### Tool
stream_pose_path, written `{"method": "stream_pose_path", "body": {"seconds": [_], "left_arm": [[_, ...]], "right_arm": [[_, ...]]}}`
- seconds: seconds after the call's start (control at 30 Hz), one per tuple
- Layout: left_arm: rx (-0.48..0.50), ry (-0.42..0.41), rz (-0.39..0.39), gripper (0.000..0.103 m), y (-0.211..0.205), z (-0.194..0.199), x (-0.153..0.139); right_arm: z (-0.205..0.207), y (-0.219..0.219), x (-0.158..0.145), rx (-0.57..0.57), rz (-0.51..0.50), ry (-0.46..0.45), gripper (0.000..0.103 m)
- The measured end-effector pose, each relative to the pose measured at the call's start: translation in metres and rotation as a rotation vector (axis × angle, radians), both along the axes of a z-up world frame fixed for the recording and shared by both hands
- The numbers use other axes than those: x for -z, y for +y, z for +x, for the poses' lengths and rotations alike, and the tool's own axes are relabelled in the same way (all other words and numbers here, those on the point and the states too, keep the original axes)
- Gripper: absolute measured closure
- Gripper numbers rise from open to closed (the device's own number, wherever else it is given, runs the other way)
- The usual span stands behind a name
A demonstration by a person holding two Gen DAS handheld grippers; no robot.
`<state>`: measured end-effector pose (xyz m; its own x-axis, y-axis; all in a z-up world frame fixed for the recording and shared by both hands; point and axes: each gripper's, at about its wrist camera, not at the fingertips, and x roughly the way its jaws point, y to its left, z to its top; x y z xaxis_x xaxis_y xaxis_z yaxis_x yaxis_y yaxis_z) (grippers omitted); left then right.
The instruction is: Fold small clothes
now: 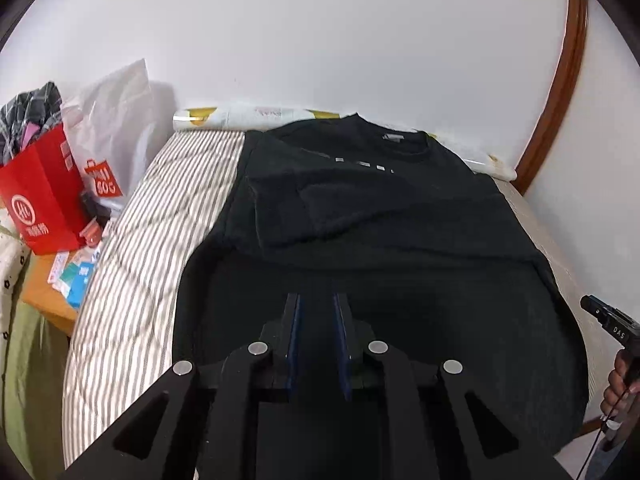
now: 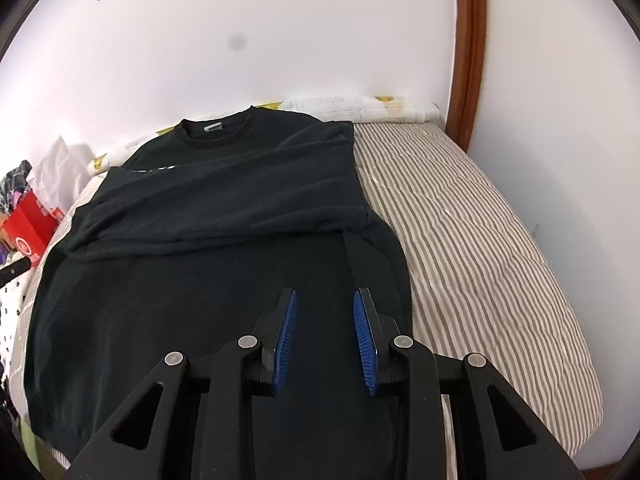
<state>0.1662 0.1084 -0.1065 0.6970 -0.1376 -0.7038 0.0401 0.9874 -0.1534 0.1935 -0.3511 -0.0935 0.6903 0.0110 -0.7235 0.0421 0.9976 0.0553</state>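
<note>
Hovering over the near hem of the black shirt [image 1: 360, 208], I hold my left gripper [image 1: 316, 300] narrowly parted and my right gripper [image 2: 325, 296] wide, both empty; the shirt lies on the striped bed [image 2: 480, 240], collar far.

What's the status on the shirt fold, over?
Left claw open, right claw open, both empty. Black shirt flat on striped bed, sleeves folded in. Nothing blocking.

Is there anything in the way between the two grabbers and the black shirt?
No. The left gripper and right gripper both hover open right over the black shirt, with nothing between.
</note>
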Motion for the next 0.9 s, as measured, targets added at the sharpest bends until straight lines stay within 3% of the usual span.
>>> {"method": "stream_pose_path", "body": {"seconds": [0.17, 0.27, 0.6, 0.9], "left_arm": [[-0.004, 0.010, -0.017, 0.083, 0.004, -0.024, 0.011], [-0.014, 0.009, -0.015, 0.070, 0.007, -0.037, 0.018], [-0.021, 0.013, 0.013, 0.046, 0.012, -0.060, 0.029], [-0.032, 0.030, 0.033, 0.042, 0.016, -0.071, 0.043]], "right_arm": [[-0.026, 0.001, 0.006, 0.005, -0.009, 0.033, 0.070], [-0.041, 0.005, 0.006, 0.019, -0.031, 0.030, 0.067], [-0.084, 0.011, -0.001, 0.042, -0.073, -0.044, 0.025], [-0.094, 0.006, 0.008, 0.044, -0.062, -0.036, 0.024]]}}
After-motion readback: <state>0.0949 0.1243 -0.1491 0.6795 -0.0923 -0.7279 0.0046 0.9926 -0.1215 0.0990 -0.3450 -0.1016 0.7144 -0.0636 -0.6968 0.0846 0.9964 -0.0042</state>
